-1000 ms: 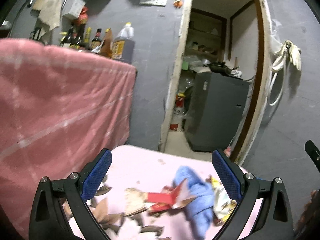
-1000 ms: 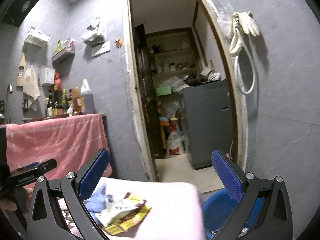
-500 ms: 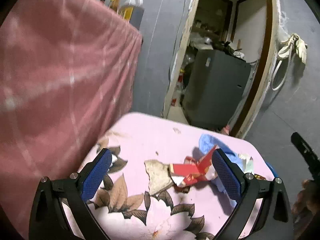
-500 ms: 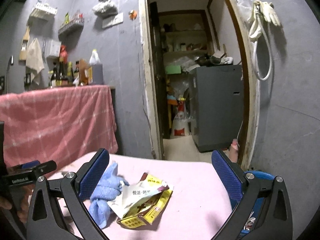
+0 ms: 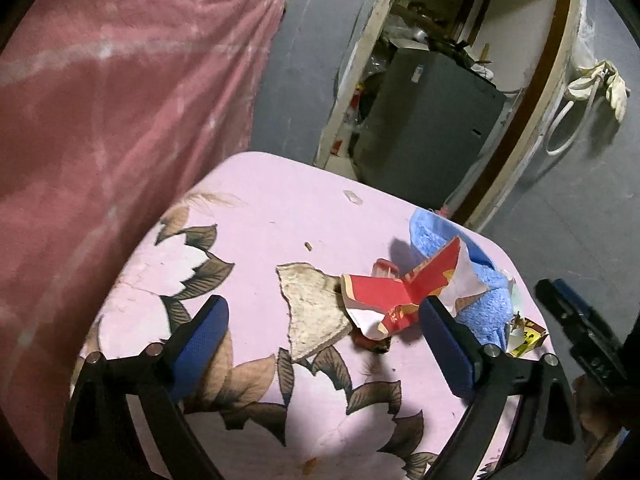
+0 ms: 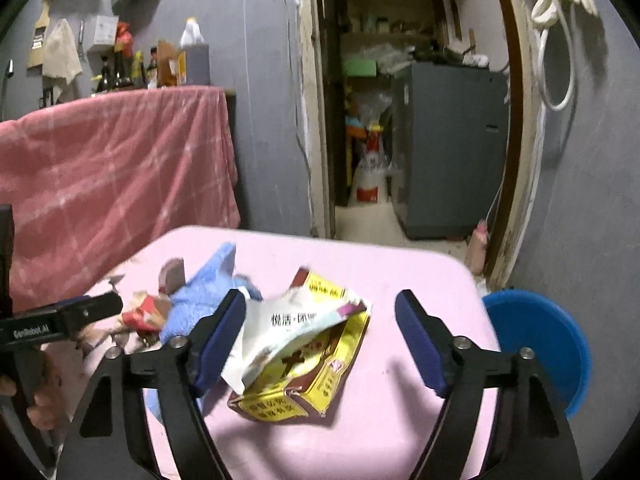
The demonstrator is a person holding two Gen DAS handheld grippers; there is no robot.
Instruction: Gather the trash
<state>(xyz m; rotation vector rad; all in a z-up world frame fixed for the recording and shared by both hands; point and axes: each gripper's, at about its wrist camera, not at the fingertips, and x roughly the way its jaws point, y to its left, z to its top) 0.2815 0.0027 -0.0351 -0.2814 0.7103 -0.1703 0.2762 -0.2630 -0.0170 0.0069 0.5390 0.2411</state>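
Both grippers hang over the litter: the left gripper [image 5: 324, 334], wide open, faces a torn red carton [image 5: 386, 300]; the right gripper [image 6: 320, 338], jaws just narrowing but untouching, straddles a crumpled yellow-and-white packet [image 6: 304, 344], ready to pinch it.

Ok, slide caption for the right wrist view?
Right gripper open, closing around the yellow snack packet on the pink table.

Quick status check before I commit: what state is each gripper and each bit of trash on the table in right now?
Left gripper: jaws open, just been closing slightly, holding nothing.
Right gripper: jaws open, just been closing, around the yellow box but not pressing it.
Red carton: torn open, flattened, on the table.
Yellow box: crushed, flap torn open.
Blue cloth: crumpled.
Blue bin: open, beside the table.
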